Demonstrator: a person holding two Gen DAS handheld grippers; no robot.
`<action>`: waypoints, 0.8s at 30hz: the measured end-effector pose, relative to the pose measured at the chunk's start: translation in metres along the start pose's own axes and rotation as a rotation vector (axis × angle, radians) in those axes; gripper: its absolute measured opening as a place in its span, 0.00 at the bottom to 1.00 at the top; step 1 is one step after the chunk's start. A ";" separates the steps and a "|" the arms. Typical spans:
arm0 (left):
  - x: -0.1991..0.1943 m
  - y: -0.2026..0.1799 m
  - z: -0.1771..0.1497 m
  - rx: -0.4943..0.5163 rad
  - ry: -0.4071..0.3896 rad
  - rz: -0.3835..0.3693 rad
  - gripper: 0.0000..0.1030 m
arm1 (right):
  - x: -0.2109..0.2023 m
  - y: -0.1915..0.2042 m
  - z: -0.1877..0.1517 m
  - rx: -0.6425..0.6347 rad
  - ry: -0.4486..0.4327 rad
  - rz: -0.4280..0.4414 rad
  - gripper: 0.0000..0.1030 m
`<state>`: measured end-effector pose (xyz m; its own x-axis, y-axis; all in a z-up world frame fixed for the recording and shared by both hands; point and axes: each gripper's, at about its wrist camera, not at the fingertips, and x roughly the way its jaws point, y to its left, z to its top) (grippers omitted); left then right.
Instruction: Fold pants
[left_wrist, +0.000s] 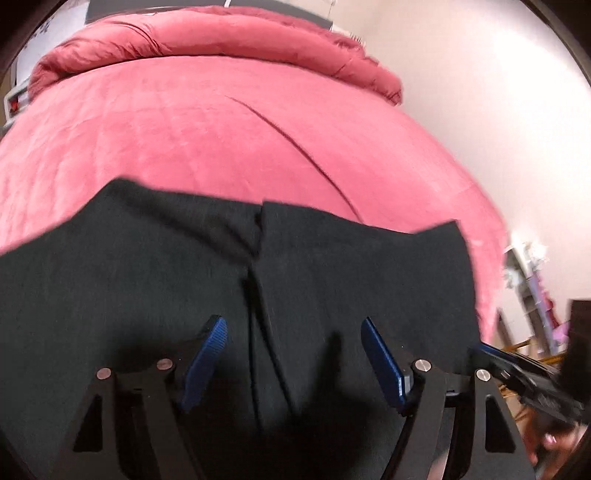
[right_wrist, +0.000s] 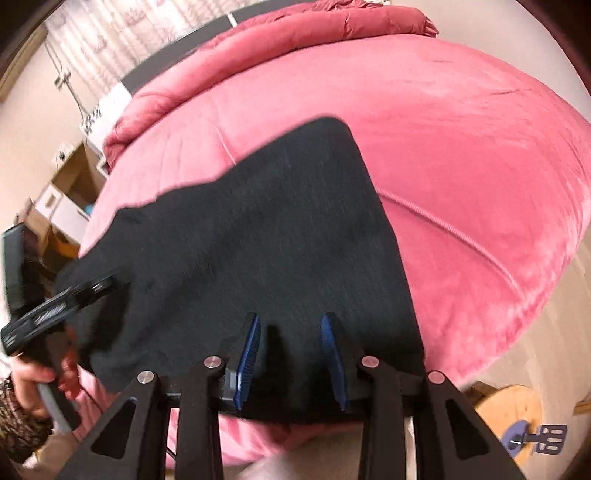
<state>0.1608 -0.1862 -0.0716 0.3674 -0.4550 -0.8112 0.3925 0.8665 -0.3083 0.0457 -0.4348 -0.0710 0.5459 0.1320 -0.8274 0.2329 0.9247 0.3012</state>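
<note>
Black pants lie flat on a pink bed, with a seam or overlapping edge running down their middle. My left gripper hovers just over them, jaws wide open, blue pads empty. In the right wrist view the pants spread from the bed's near edge toward the middle. My right gripper is open over their near edge, nothing between its pads. The left gripper shows at the pants' left corner. The right gripper shows at the lower right of the left wrist view.
A rolled pink duvet lies along the head of the bed. A crease runs across the cover. A round wooden stool stands on the floor at right. Shelves and boxes stand beside the bed at left.
</note>
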 end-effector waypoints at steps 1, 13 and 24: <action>0.010 -0.002 0.008 0.001 0.020 0.017 0.65 | 0.004 0.001 0.003 -0.003 0.000 -0.007 0.34; 0.017 -0.004 0.054 -0.005 -0.015 0.061 0.18 | 0.027 0.006 -0.017 -0.033 0.022 -0.050 0.34; -0.031 0.012 0.012 0.199 -0.108 0.178 0.46 | 0.037 0.062 -0.026 -0.220 0.065 -0.038 0.42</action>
<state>0.1646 -0.1638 -0.0441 0.5287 -0.3274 -0.7831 0.4672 0.8825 -0.0535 0.0593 -0.3632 -0.0956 0.4853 0.1114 -0.8672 0.0675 0.9841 0.1642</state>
